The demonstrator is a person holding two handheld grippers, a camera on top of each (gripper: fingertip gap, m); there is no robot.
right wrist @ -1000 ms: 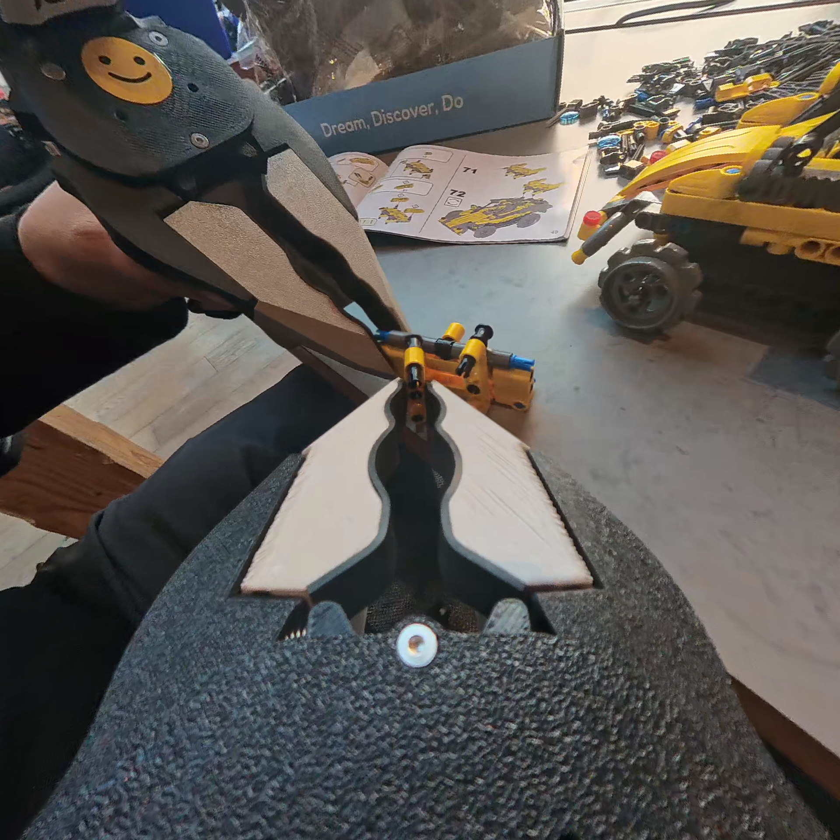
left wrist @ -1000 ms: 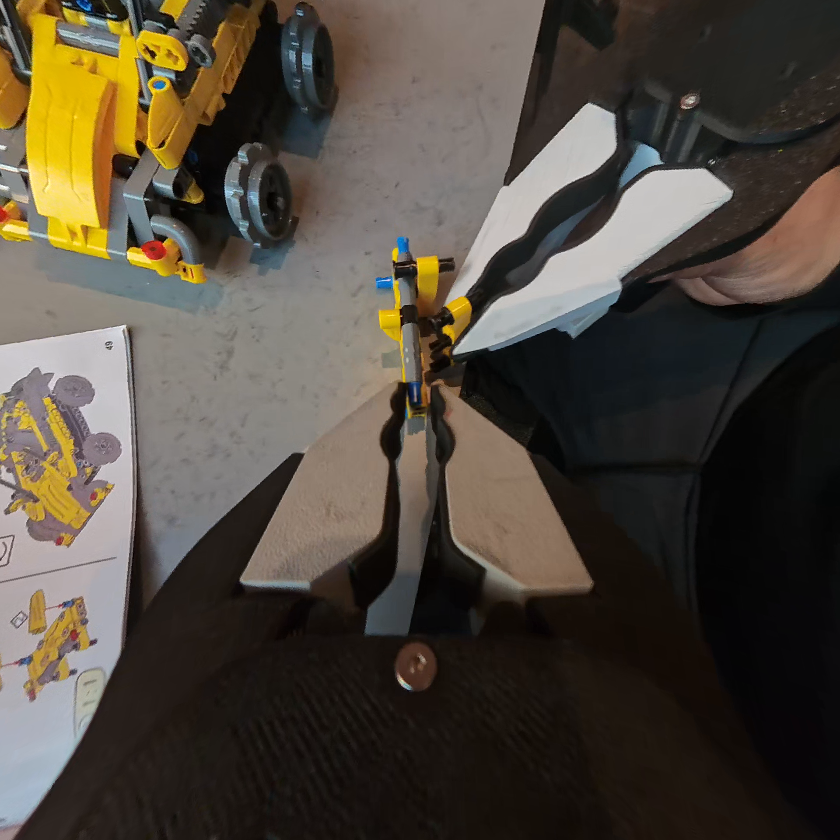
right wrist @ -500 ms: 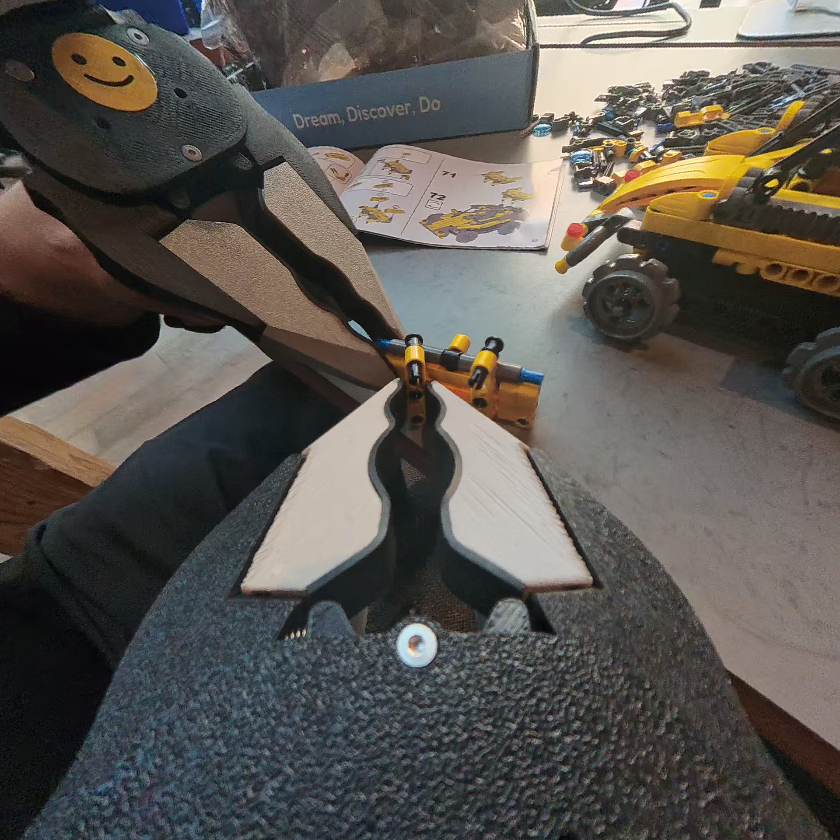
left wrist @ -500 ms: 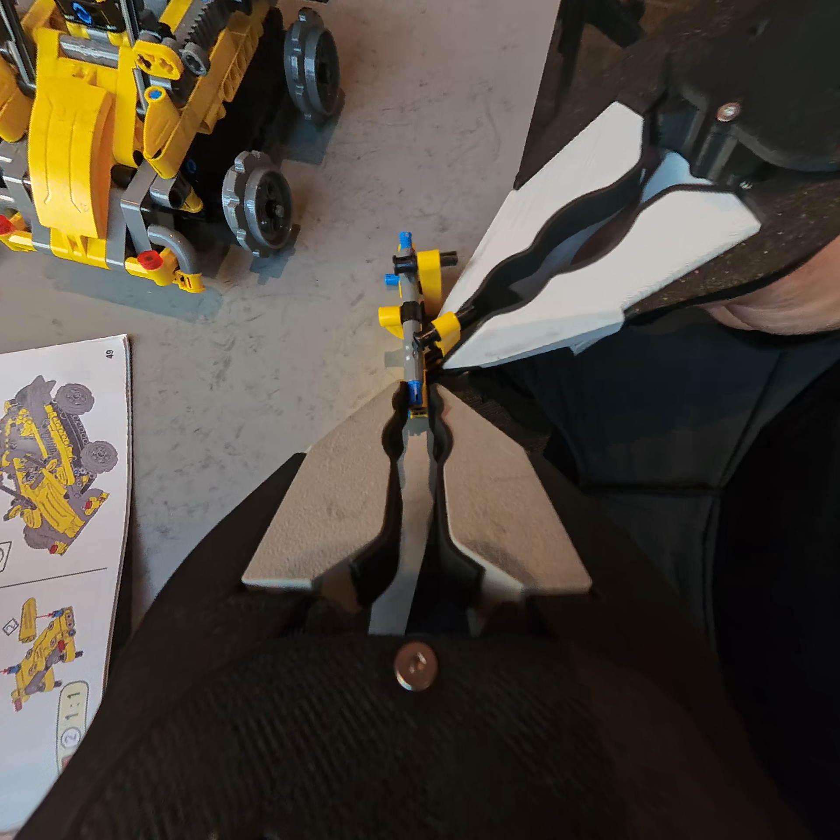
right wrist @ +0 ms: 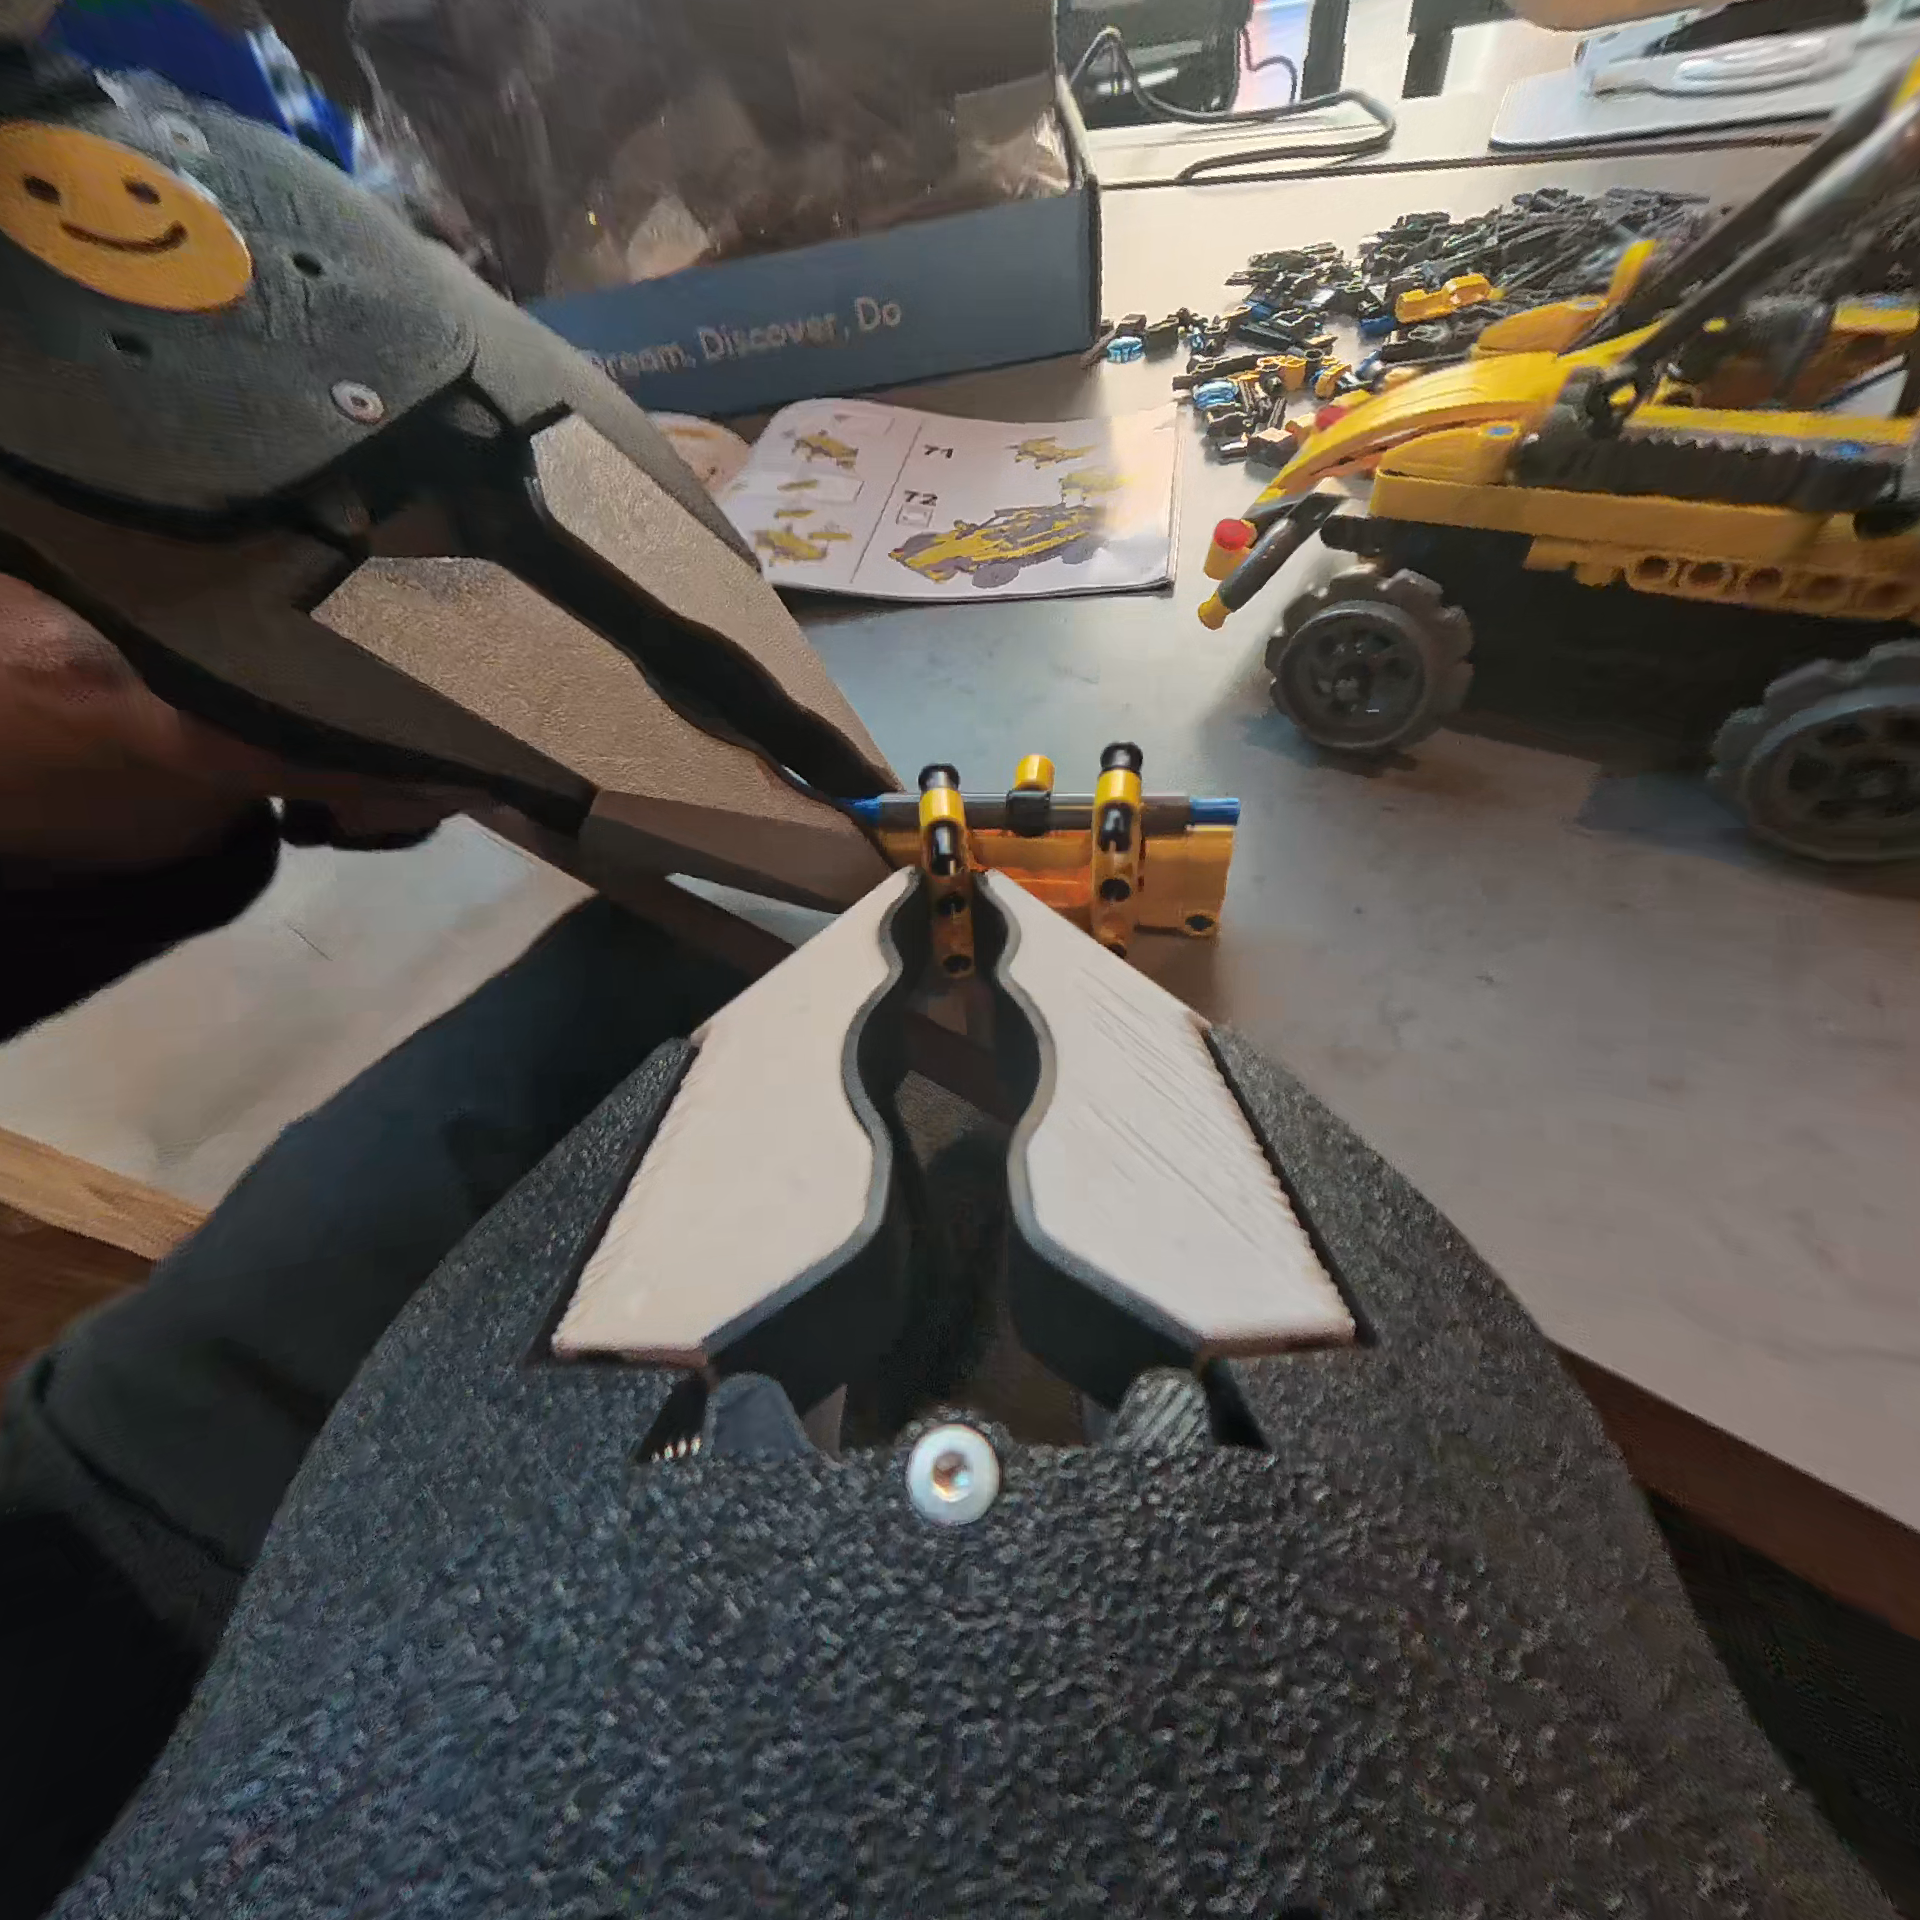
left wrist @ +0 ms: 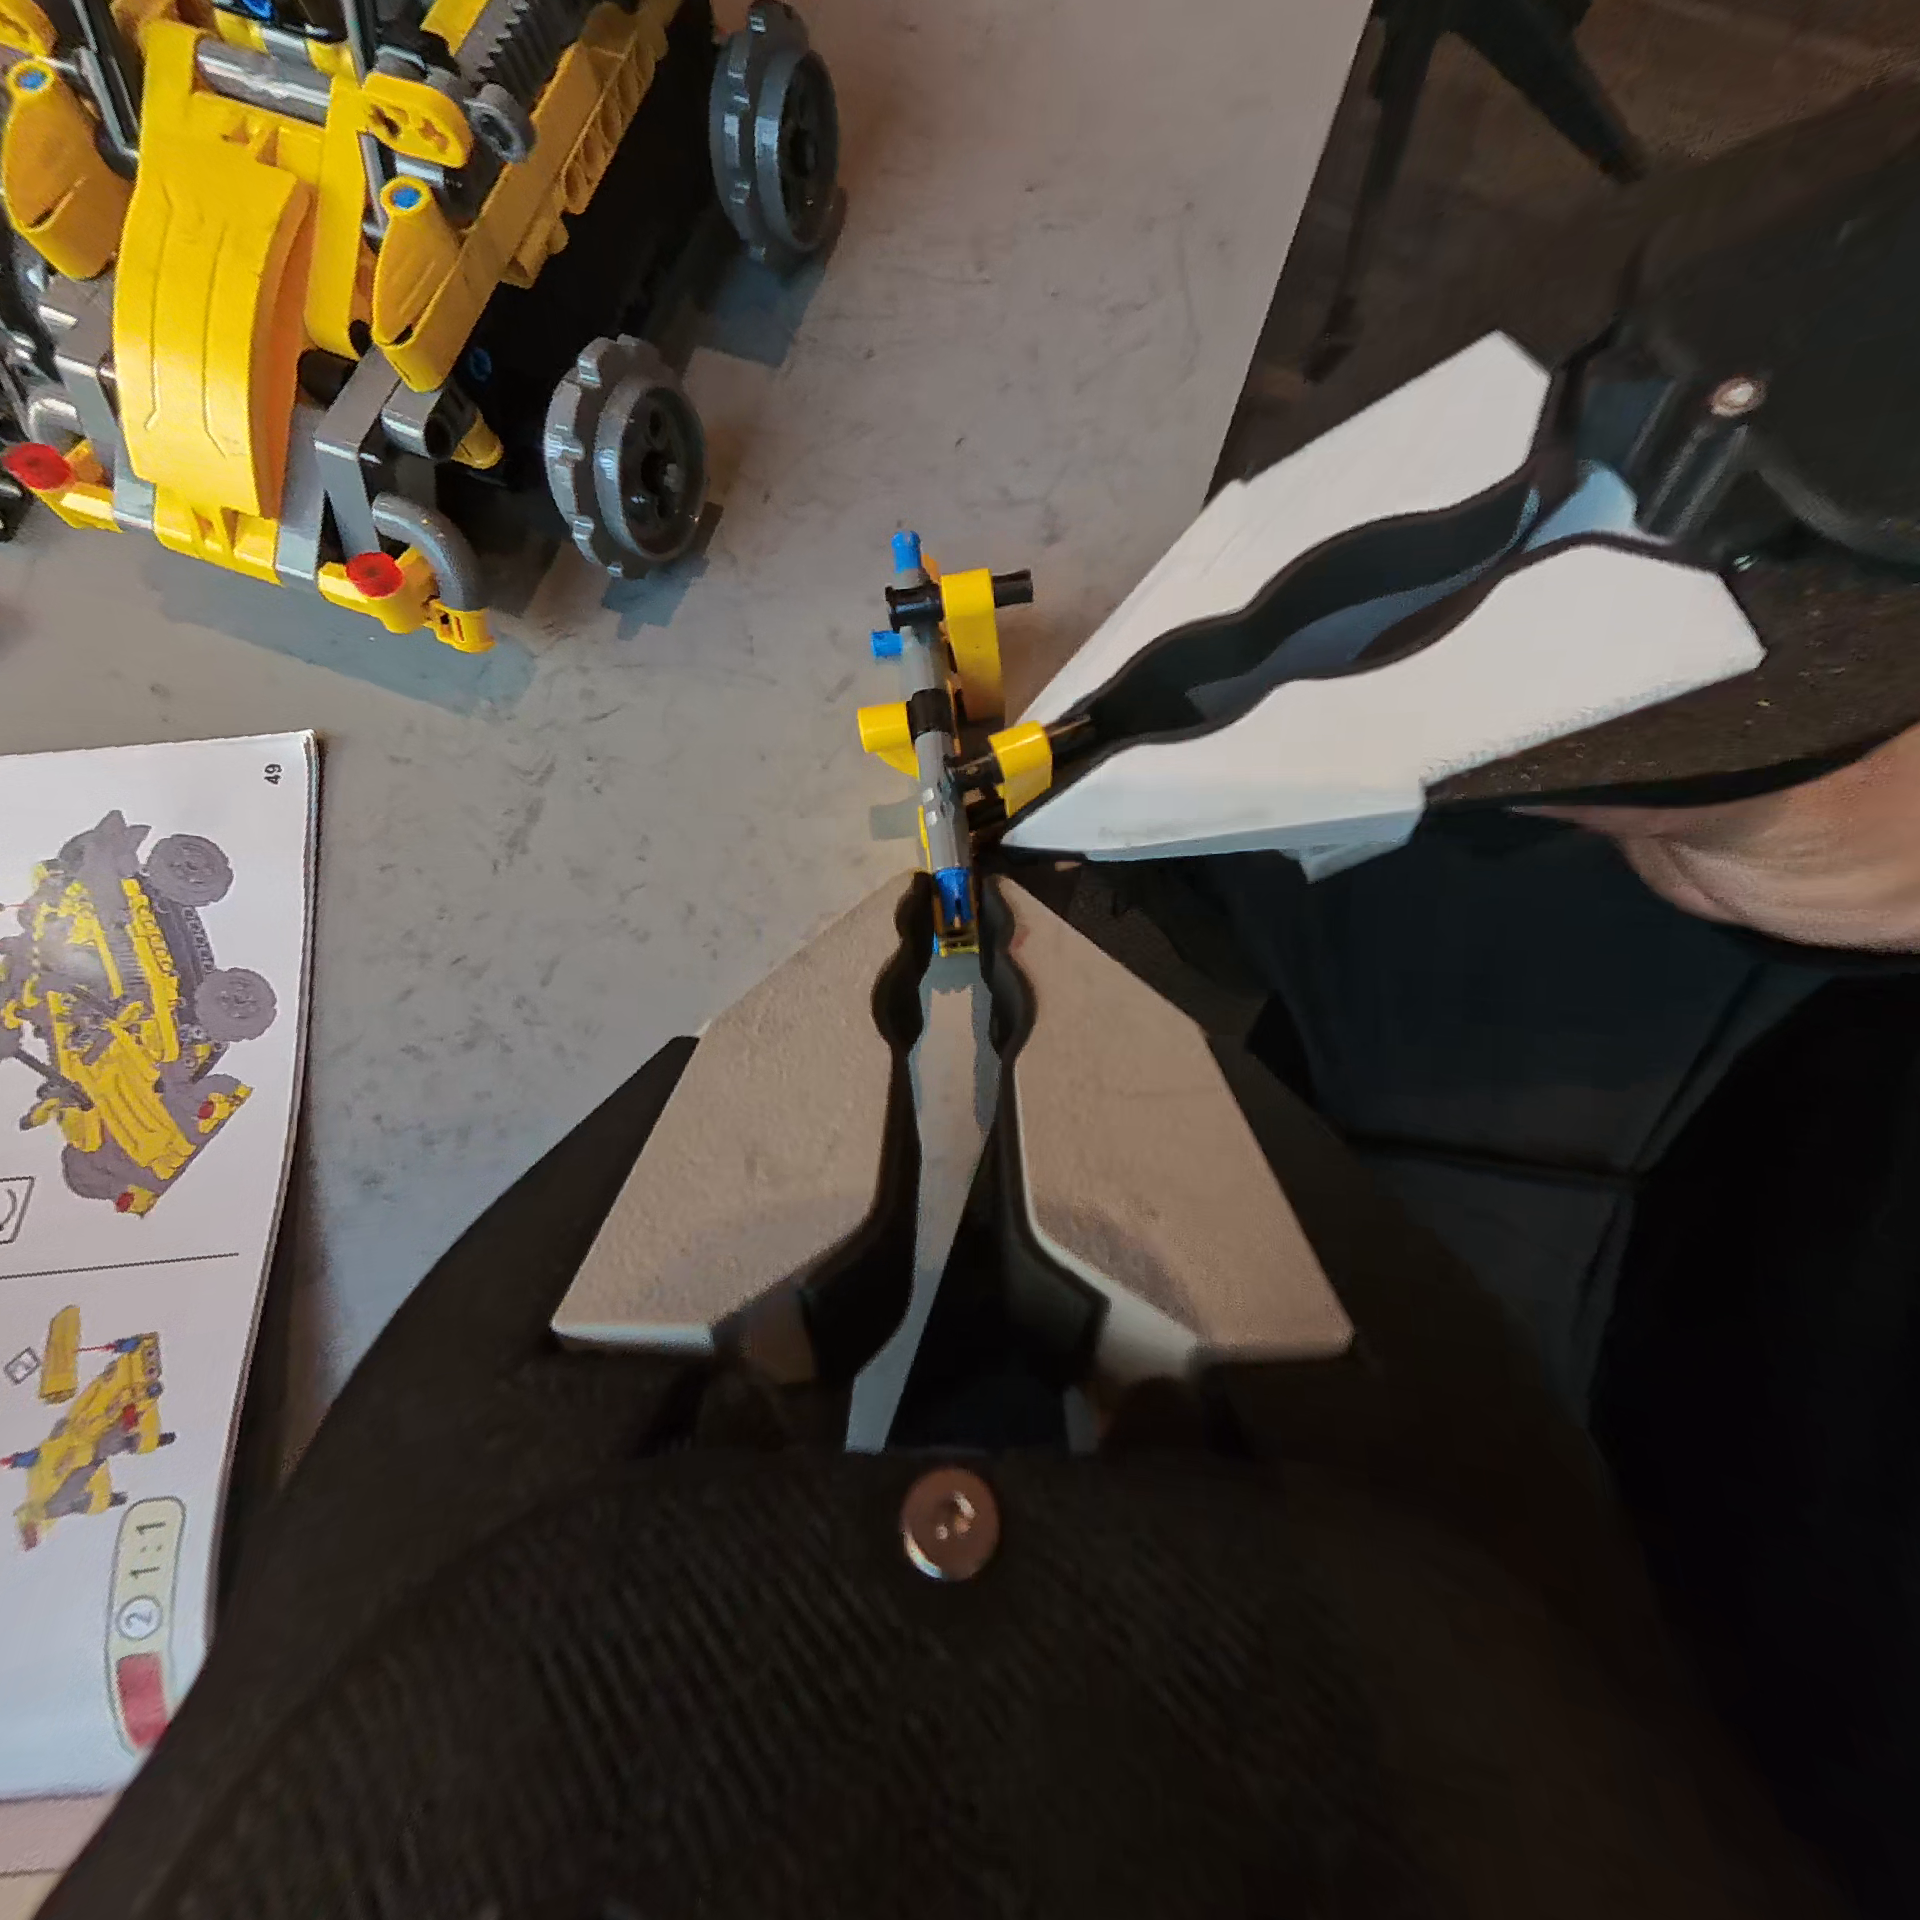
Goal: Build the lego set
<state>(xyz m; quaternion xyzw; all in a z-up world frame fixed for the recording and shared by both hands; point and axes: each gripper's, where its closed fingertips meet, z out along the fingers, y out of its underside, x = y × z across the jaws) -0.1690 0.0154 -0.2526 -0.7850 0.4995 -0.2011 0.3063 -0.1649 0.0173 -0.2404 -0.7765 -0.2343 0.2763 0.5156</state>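
A small yellow brick assembly (left wrist: 940,717) with a grey axle and blue pins is hanging at the near edge of the grey table (left wrist: 1039,260), pinched from two sides. The left gripper (left wrist: 954,902) is clamping its narrow jaws on the end of the assembly, at the blue-tipped axle. The right gripper (right wrist: 951,883) is closing narrowly on a yellow beam with black pins at the assembly's side.

Only the right wrist view is showing a dark blue box (right wrist: 862,312) bearing white lettering, an open instruction booklet (right wrist: 977,509) with numbered build steps, a pile of loose black and yellow parts (right wrist: 1403,281), and a yellow smiley sticker (right wrist: 120,234) on the left gripper's body.

Only the left wrist view is showing another booklet page (left wrist: 145,1143) with a page number, lying left of the grippers. A yellow toy vehicle (left wrist: 312,260) is standing well apart from the assembly.
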